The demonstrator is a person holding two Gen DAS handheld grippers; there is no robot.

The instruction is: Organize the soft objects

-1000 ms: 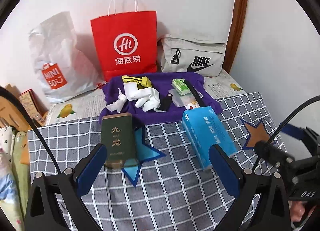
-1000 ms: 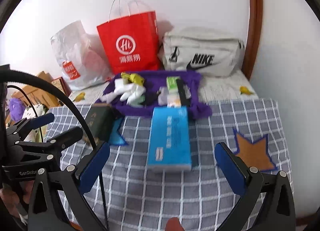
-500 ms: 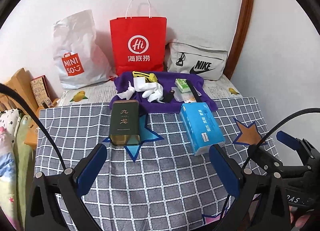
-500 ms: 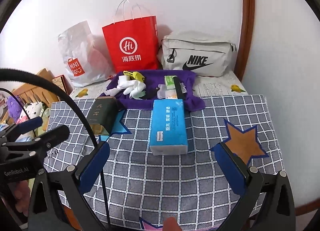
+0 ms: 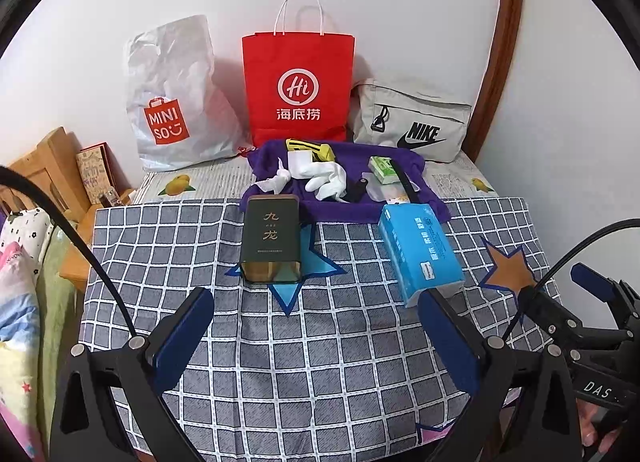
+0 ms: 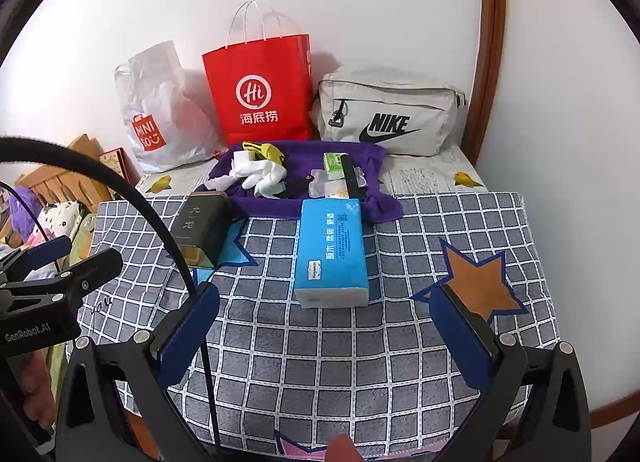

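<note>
A purple cloth [image 5: 332, 205] [image 6: 372, 201] lies at the back of the table with white gloves [image 5: 326, 177] [image 6: 264, 175], a yellow item [image 5: 310, 147], a green packet [image 5: 382, 169] and a black strip on it. A blue tissue pack [image 5: 420, 250] [image 6: 332, 254] lies in front of it. A dark green tin [image 5: 272, 240] [image 6: 202, 227] lies to the left. My left gripper [image 5: 316, 338] is open and empty over the near table. My right gripper [image 6: 326, 338] is open and empty, near the tissue pack's front end.
A red paper bag [image 5: 298, 89], a white Miniso bag [image 5: 172, 101] and a grey Nike bag [image 5: 412, 125] stand against the back wall. The checked tablecloth [image 5: 320, 362] covers the table. Bedding and wooden furniture [image 5: 40, 181] are at the left.
Both grippers have pulled back and up from the table, so the objects look farther away. Nothing on the table has moved.
</note>
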